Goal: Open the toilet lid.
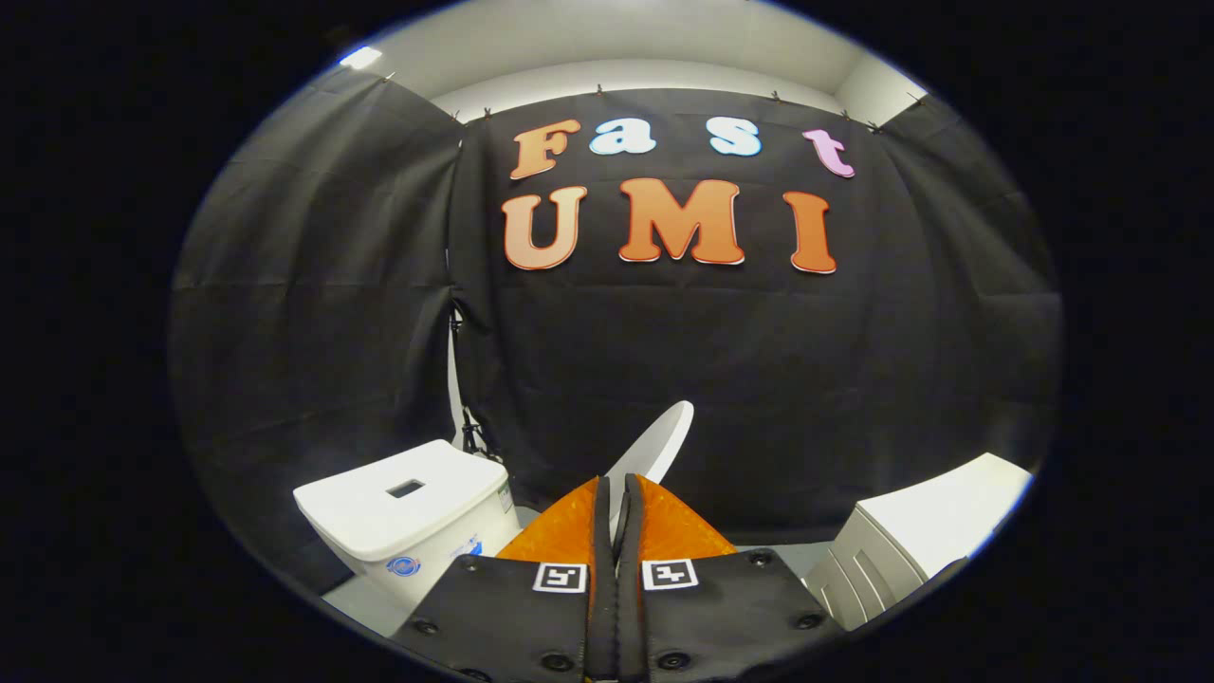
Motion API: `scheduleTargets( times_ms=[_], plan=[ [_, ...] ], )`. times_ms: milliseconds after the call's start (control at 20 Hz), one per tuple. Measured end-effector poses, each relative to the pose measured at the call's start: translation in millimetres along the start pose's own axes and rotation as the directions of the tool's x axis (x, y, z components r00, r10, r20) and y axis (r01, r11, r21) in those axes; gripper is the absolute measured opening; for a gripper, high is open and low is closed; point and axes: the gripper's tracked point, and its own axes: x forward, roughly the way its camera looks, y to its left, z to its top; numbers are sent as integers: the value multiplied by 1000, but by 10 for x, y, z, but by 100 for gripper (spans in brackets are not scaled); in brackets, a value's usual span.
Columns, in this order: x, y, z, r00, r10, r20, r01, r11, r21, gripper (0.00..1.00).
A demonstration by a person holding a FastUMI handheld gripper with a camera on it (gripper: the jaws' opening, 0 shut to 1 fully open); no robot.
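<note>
The gripper (615, 493) is clenched on the raised edge of the white toilet lid (659, 444), which tilts up at lower centre, right of the toilet tank (417, 507); a white cabinet (925, 545) sits lower right.

We see a dim booth lit from above by a ceiling light (360, 57). The white cistern (408, 507) catches a soft sheen. Fisheye distortion bends the edges, where detail blurs; the tongs (615, 493), nearly closed, look slightly soft.
</note>
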Motion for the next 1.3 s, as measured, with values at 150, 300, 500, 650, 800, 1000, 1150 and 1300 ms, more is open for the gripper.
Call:
scheduleTargets(
  times_ms=[150,300,500,650,800,1000,1150,1300],
  plan=[
    [85,305,154,1000,30,5,-30,997,-74,8],
    [153,643,267,998,67,21,-64,990,-122,8],
    [262,1025,400,993,115,29,-112,988,-106,8],
    [332,1287,478,990,135,29,-130,983,-133,8],
    [362,1554,518,988,149,32,-143,979,-143,8],
    [424,1880,549,985,164,45,-152,969,-195,8],
    [484,2171,533,982,182,51,-167,960,-224,8],
    [543,2449,529,979,201,42,-186,954,-235,8]
  ],
)
